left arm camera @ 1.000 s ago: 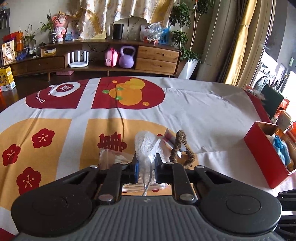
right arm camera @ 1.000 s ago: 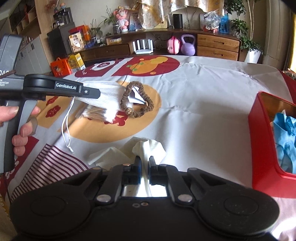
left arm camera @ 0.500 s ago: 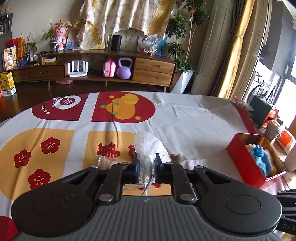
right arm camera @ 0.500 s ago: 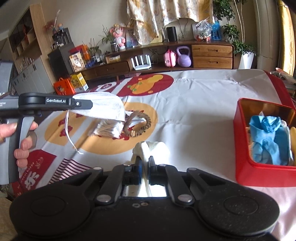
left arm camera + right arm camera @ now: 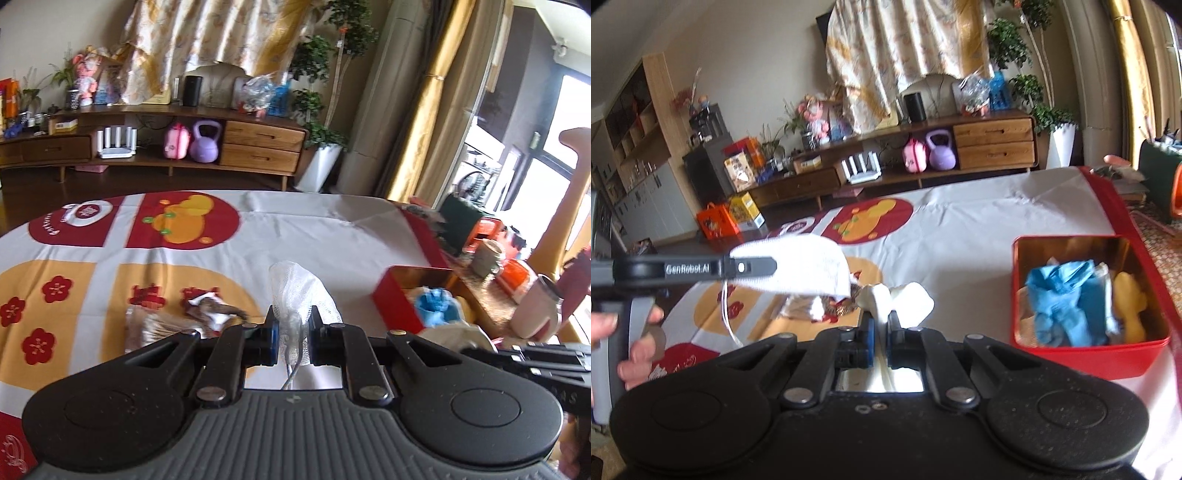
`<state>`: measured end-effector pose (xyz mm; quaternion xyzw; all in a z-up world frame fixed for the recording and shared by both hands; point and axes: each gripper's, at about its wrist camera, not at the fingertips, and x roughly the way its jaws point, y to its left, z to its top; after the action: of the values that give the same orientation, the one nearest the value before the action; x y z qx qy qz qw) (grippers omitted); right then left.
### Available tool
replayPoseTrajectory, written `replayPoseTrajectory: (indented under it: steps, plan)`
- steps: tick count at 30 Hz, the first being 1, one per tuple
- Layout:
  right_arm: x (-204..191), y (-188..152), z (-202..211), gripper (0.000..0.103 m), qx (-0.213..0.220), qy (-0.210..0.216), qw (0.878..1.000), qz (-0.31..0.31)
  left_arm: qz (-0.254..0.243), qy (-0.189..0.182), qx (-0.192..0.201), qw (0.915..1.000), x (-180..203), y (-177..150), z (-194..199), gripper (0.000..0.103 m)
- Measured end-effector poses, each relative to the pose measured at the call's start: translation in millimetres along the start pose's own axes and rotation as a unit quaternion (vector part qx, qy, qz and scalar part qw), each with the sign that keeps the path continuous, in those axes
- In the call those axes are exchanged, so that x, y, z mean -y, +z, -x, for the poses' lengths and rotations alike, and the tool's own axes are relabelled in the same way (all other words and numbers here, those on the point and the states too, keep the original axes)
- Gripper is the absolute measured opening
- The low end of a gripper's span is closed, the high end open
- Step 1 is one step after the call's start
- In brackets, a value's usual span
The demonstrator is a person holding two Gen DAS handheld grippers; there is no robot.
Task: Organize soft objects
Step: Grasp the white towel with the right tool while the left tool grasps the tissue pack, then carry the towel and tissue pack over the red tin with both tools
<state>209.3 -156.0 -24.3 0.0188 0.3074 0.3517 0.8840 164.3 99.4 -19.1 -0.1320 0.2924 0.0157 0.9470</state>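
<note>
- Grippers both carry something: the left gripper point(image 5: 291, 341) has its fingers pinched on a white face mask point(image 5: 297, 291), and the right gripper point(image 5: 880, 328) has its fingers pressed on a cream cloth point(image 5: 897, 299).
- Mask hangs above the tablecloth point(image 5: 314, 236), its ear loop point(image 5: 727, 314) dangling free below, as the right wrist view shows; it looks very light and floppy, so a pinch on the folded body holds better than one on the thin loop.
- Cloth bunches up out of the right jaws; it seems soft and limp, likely to sag and drag if carried low.
- Red box point(image 5: 1086, 354) sits on the table to the right, open, with blue gloves point(image 5: 1067, 295) and a yellow item point(image 5: 1130, 295) already inside; it appears to be the place for the held pieces.
- Brown braided ring point(image 5: 218, 312) and a clear packet point(image 5: 155, 326) remain on the cloth, close together, partly blurred.
- Risk, as a judgement: the loose loop may snag on the box rim at release.
</note>
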Motion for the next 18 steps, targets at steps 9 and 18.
replayPoseTrajectory:
  steps: [9, 18]
  plan:
    - [27.7, 14.3, 31.9, 0.005, 0.036, -0.021, 0.999, 0.0, -0.021, -0.038, 0.0, 0.9991, 53.0, 1.6, 1.7, 0.014]
    - [66.1, 28.6, 58.1, 0.005, 0.067, -0.049, 0.997, -0.011, -0.041, -0.064, -0.004, 0.9971, 102.7, 5.3, -10.2, 0.014]
